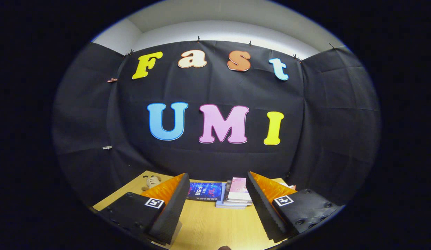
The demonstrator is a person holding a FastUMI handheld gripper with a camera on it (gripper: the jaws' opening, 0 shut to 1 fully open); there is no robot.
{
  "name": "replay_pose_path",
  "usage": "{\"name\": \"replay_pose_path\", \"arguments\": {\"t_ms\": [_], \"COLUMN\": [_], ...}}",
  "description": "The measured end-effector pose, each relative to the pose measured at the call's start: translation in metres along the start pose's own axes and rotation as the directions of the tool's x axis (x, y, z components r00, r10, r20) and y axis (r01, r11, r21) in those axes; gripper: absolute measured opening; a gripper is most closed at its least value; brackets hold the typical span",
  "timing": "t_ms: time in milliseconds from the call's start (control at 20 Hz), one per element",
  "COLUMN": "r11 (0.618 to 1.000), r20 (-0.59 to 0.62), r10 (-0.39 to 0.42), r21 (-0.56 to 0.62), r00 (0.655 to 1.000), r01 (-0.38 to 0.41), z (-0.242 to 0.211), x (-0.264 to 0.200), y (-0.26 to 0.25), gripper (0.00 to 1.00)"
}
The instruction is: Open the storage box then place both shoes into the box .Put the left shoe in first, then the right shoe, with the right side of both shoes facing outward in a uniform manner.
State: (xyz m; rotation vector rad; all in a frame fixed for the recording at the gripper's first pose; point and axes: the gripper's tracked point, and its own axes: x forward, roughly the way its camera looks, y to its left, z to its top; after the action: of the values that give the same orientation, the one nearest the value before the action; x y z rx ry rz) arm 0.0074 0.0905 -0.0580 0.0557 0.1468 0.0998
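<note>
Two ribbed black fingers | tongs wide open, empty | wood-grain table | stacked books beyond

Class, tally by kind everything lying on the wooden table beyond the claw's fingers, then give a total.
Books in the stack: at least 3, exact number unclear
Flat blue book: 1
Plush toy: 1
Total: at least 5
The claw is open, holding nothing.

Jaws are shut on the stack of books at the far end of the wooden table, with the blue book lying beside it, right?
Not quite. In the gripper view the gripper is open, its jaws spread wide and pressing on nothing. The stack of books sits beyond them at the far end of the wooden table, with the blue book lying beside it.
</note>
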Motion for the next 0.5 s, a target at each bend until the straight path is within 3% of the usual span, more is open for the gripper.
{"name": "replay_pose_path", "arguments": {"t_ms": [500], "r11": [0.995], "r20": [-0.026], "r10": [-0.095], "r21": [0.03], "r00": [0.995], "r01": [0.095], "z": [-0.006], "x": [-0.008], "y": [-0.035], "gripper": [0.98]}}
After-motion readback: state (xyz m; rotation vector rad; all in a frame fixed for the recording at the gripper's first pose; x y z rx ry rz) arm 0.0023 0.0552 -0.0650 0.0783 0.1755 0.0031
